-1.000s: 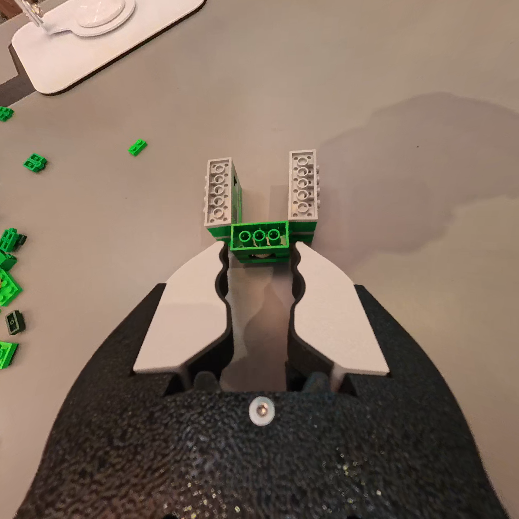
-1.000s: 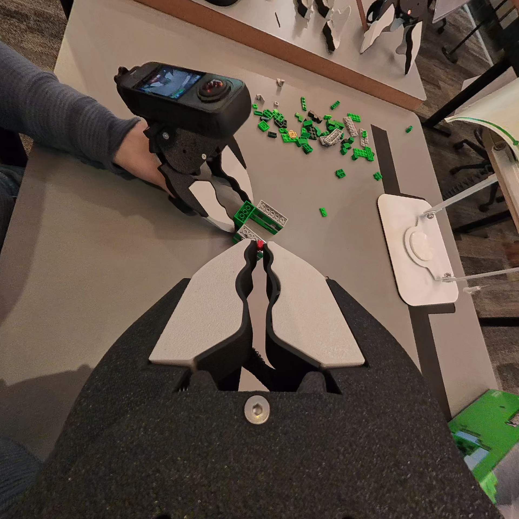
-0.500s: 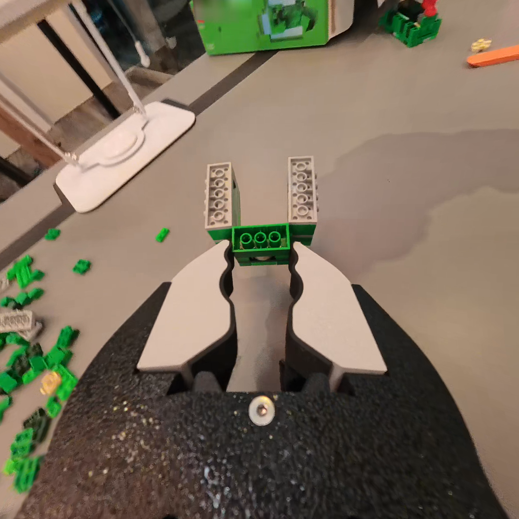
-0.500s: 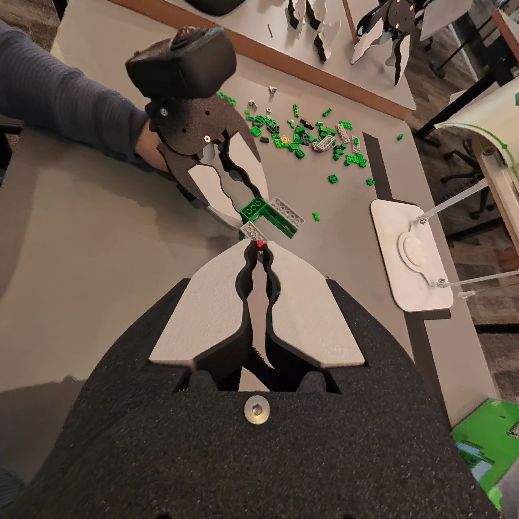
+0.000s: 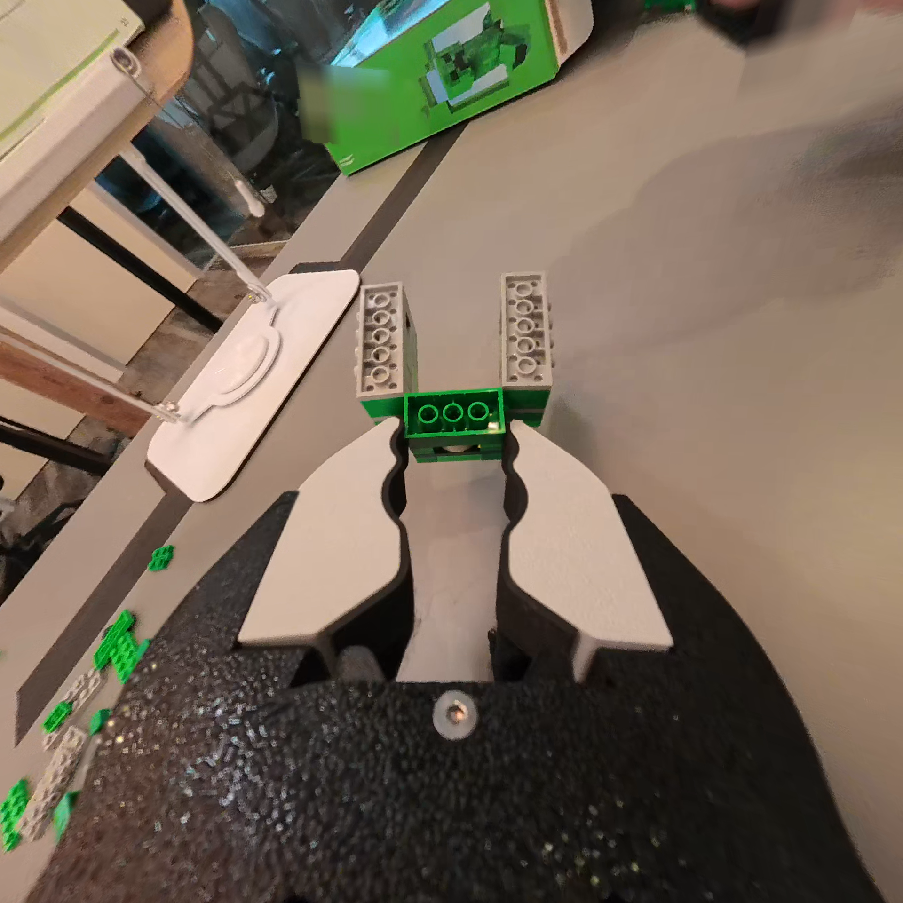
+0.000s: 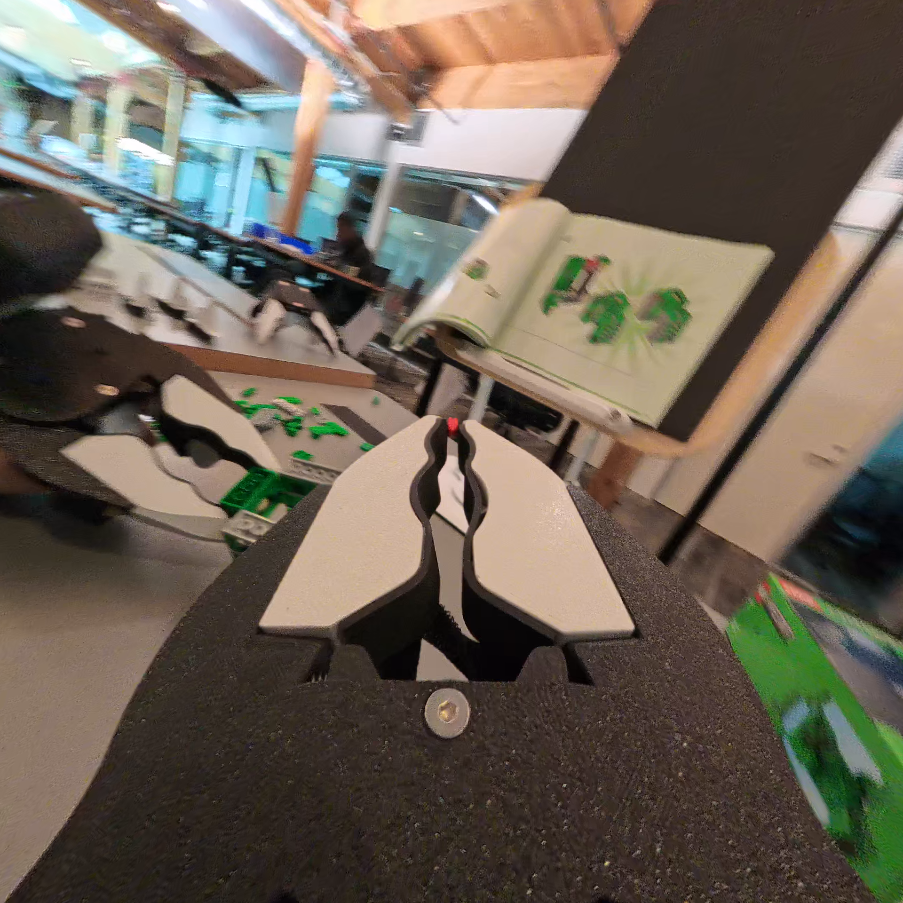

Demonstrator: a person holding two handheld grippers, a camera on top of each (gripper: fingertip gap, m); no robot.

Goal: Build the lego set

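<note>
My left gripper (image 5: 454, 435) is shut on a green and grey lego assembly (image 5: 454, 420), gripped by its green middle block; two grey studded arms point away from me, above the grey table (image 5: 684, 342). My right gripper (image 6: 452, 426) is shut on a small red piece (image 6: 451, 425) at its fingertips and is tilted up toward the room. In the blurred right wrist view the left gripper (image 6: 229, 483) with the assembly (image 6: 259, 493) is at the left, below and beside my right fingertips. Loose green and grey bricks (image 6: 293, 415) lie farther back on the table.
A white stand base (image 5: 244, 386) with clear rods sits left of the assembly. The green set box (image 5: 440, 83) lies at the table's far edge. An open instruction booklet (image 6: 601, 312) rests on a raised stand. Loose bricks (image 5: 117, 645) lie at the lower left. Left tips to right tips: about 15 cm.
Both grippers have swung upward and turned: the left one lifted and rotated the assembly toward the box. The right one tipped up from the table to face the room, still holding the red piece.
</note>
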